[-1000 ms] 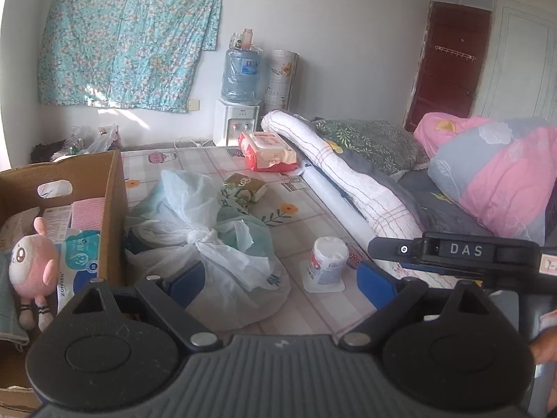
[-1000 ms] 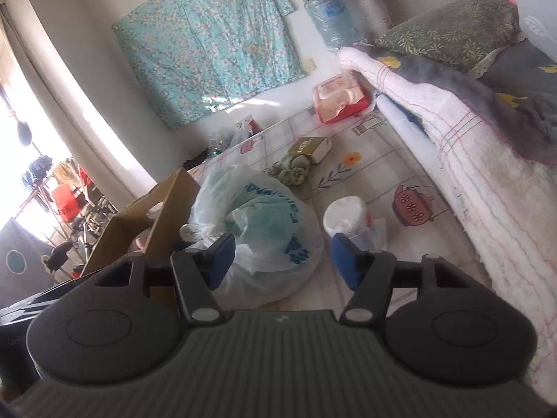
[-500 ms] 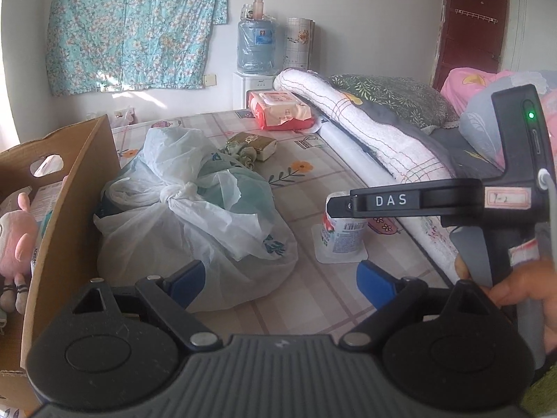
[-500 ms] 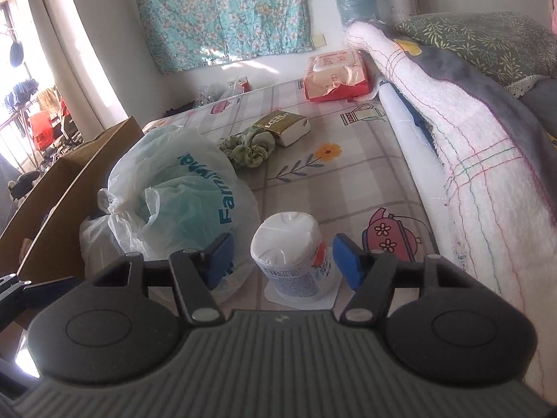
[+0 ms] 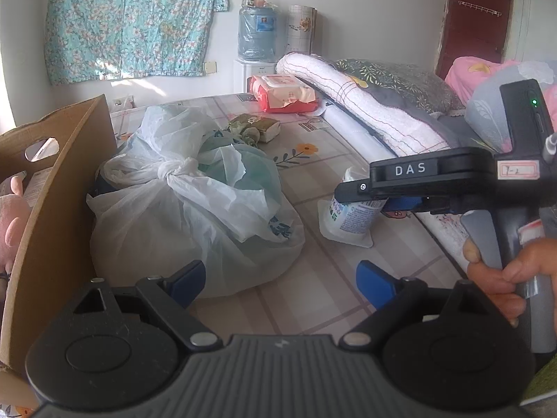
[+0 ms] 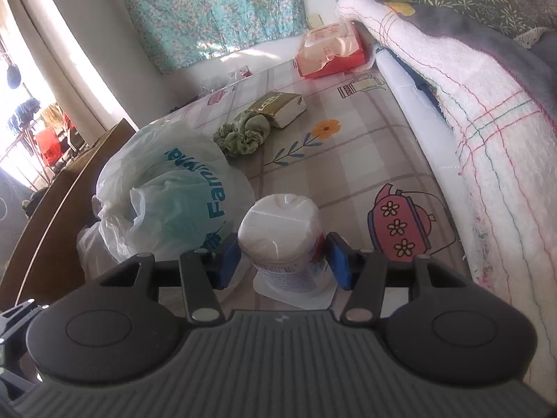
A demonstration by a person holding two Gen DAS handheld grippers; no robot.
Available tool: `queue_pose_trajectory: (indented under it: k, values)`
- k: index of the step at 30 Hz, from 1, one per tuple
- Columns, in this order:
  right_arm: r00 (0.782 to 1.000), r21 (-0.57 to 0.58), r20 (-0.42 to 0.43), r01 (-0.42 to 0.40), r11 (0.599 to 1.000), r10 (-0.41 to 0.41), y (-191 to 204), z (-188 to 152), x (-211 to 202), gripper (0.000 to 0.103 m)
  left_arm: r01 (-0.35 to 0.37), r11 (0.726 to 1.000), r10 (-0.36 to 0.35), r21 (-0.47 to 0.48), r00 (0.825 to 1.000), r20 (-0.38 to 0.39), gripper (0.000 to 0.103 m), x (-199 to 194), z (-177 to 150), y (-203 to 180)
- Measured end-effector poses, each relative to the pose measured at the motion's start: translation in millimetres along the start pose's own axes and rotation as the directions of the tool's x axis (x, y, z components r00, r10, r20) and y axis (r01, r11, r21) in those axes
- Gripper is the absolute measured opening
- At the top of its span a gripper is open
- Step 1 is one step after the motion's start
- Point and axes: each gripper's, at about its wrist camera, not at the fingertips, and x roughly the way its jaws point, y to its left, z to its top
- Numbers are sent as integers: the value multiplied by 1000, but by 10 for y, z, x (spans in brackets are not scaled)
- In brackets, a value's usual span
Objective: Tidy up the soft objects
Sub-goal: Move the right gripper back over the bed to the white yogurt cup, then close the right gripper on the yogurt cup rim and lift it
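A white tub stands on the patterned mat. My right gripper is closing around it, and its blue pads touch both sides of the tub. In the left wrist view the same tub sits under the right gripper's black body, which a hand holds. My left gripper is open with nothing between its fingers, low over the mat beside a knotted white plastic bag. A green scrunchie and a tissue pack lie farther back.
A cardboard box with a pink plush toy stands at the left. A red wipes pack lies at the mat's far end. Rolled bedding borders the right side. A water dispenser bottle stands by the wall.
My right gripper came forward and down until the tub stood between its fingers, then narrowed onto it. My left gripper sank toward the mat, closer to the bag.
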Motion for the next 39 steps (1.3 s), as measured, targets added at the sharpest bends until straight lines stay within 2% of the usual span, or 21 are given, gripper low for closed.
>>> queue_pose_trajectory:
  k: [3, 6, 8, 9, 12, 15, 18, 21, 25, 28, 30, 31, 34, 36, 39]
  values:
    - [991, 149, -29, -126, 981, 131, -193, -15, -15, 52, 14, 1000, -14, 5, 1000, -8, 94, -1, -28, 5]
    - [960, 292, -57, -247, 924, 275, -342, -107, 45, 52, 23, 1000, -23, -2, 1000, -17, 94, 17, -50, 17]
    - [942, 357, -61, -289, 888, 331, -405, -177, 81, 52, 30, 1000, -30, -7, 999, -32, 94, 44, -58, 27]
    - [939, 368, -58, -295, 882, 338, -419, -196, 81, 52, 33, 999, -34, -9, 999, -37, 92, 54, -61, 32]
    - [945, 380, -46, -283, 881, 323, -434, -214, 26, 52, 36, 999, -37, -17, 998, -48, 89, 80, -67, 29]
    - [971, 338, -35, -211, 917, 236, -413, -184, -54, 53, 45, 999, -46, -20, 998, -46, 87, 101, -58, 10]
    - [988, 300, -36, -135, 944, 153, -401, -185, -124, 54, 57, 998, -58, -15, 997, -45, 87, 118, -49, -35]
    - [997, 242, -31, -58, 968, 68, -352, -204, -184, 54, 66, 998, -66, -6, 997, -40, 83, 153, -20, -107]
    - [1000, 174, 1, 18, 985, -18, -280, -222, -288, 54, 78, 997, -78, 0, 997, -27, 78, 216, 15, -169]
    - [1000, 171, 16, 24, 985, -27, -295, -230, -339, 55, 106, 994, -106, -4, 994, -39, 66, 291, 47, -207]
    - [1000, 178, 24, 16, 984, -21, -301, -243, -352, 55, 141, 990, -141, -15, 989, -44, 61, 339, 60, -229]
    - [999, 183, 28, 17, 983, -22, -305, -256, -368, 53, 153, 988, -154, -21, 987, -46, 59, 358, 68, -235]
    - [999, 224, 28, 12, 974, -18, -343, -287, -381, 41, 202, 978, -204, -45, 978, -48, 44, 409, 101, -263]
    - [1000, 266, 20, -10, 964, 4, -396, -324, -375, 33, 217, 975, -219, -50, 975, -43, 41, 436, 125, -288]
    - [999, 312, 19, -47, 949, 43, -463, -360, -350, 29, 241, 969, -243, -52, 969, -40, 39, 479, 151, -328]
